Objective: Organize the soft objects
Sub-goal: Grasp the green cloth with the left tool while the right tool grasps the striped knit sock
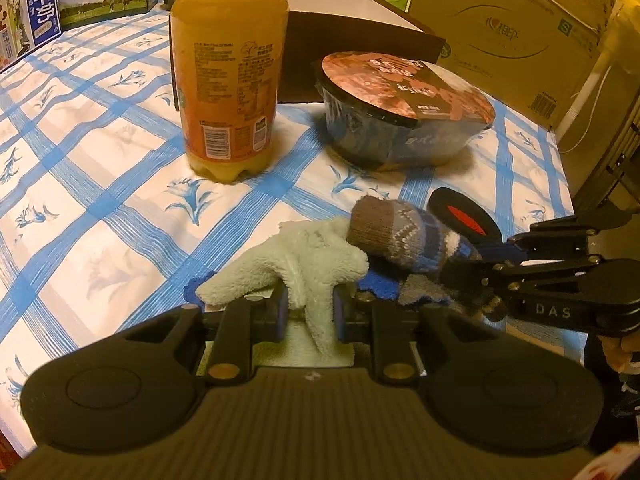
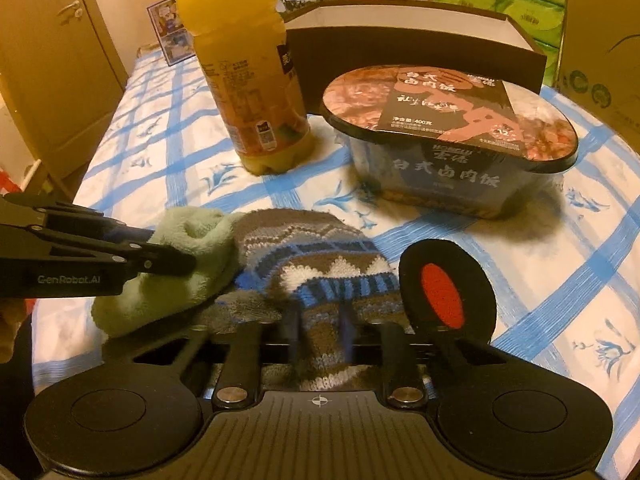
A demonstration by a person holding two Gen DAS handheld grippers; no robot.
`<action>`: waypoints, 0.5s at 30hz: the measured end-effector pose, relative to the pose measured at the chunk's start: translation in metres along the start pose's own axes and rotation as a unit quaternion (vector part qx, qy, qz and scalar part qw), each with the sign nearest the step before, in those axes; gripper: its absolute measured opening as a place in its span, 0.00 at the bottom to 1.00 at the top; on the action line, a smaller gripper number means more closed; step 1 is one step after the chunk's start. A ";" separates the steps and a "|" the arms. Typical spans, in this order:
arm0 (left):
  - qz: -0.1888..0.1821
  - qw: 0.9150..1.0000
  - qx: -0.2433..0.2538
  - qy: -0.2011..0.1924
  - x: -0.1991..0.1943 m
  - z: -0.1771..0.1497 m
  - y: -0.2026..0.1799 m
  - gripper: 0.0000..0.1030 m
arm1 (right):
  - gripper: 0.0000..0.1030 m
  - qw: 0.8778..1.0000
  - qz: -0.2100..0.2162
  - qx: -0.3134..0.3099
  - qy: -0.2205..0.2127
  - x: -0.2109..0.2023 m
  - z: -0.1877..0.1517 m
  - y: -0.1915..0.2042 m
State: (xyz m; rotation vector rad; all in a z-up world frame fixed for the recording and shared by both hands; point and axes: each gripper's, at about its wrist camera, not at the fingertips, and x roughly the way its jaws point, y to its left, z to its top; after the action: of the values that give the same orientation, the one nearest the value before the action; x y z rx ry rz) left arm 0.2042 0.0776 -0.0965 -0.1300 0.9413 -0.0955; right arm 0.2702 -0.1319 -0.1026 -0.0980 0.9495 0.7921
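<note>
My left gripper (image 1: 308,308) is shut on a pale green fluffy sock (image 1: 296,260), held just above the tablecloth. My right gripper (image 2: 320,328) is shut on a brown, blue and white patterned knit sock (image 2: 312,264). The two socks touch, the knit sock (image 1: 404,236) lying against the right side of the green one (image 2: 168,272). The right gripper enters the left wrist view from the right (image 1: 472,276). The left gripper enters the right wrist view from the left (image 2: 168,260). A blue fuzzy cloth (image 1: 380,286) lies under the socks.
A bottle of orange juice (image 1: 228,68) stands behind the socks, with a sealed rice bowl (image 1: 404,108) to its right. A black paddle with a red oval (image 2: 444,284) lies at the right. A dark open box (image 2: 412,36) and cardboard cartons (image 1: 508,28) stand at the back of the blue checked tablecloth (image 1: 100,160).
</note>
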 end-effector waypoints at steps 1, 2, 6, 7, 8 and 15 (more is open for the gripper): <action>0.001 1.000 0.002 -0.001 -0.001 0.000 -0.001 0.19 | 0.15 1.000 0.000 -0.001 -0.002 -0.002 0.000 0.000; 0.001 1.000 0.004 -0.001 -0.001 0.000 -0.002 0.19 | 0.14 1.000 0.002 0.000 -0.004 -0.004 0.000 0.000; 0.001 1.000 0.010 -0.003 -0.005 -0.002 -0.004 0.18 | 0.13 1.000 0.006 0.007 -0.015 -0.015 0.000 -0.001; 0.001 1.000 0.012 -0.005 -0.008 -0.002 -0.005 0.17 | 0.12 1.000 0.008 0.009 -0.018 -0.019 0.000 0.000; 0.001 1.000 0.013 -0.008 -0.011 -0.002 -0.006 0.17 | 0.12 1.000 0.011 0.013 -0.023 -0.023 0.000 0.000; -0.004 0.999 0.017 -0.039 -0.051 0.002 -0.009 0.16 | 0.12 0.994 0.064 0.071 -0.060 -0.059 0.004 -0.005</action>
State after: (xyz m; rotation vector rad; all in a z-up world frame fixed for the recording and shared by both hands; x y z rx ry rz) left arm 0.1756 0.0754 -0.0537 -0.1045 0.8600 -0.1123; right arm 0.2564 -0.1668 -0.0564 0.1337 0.9010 0.8366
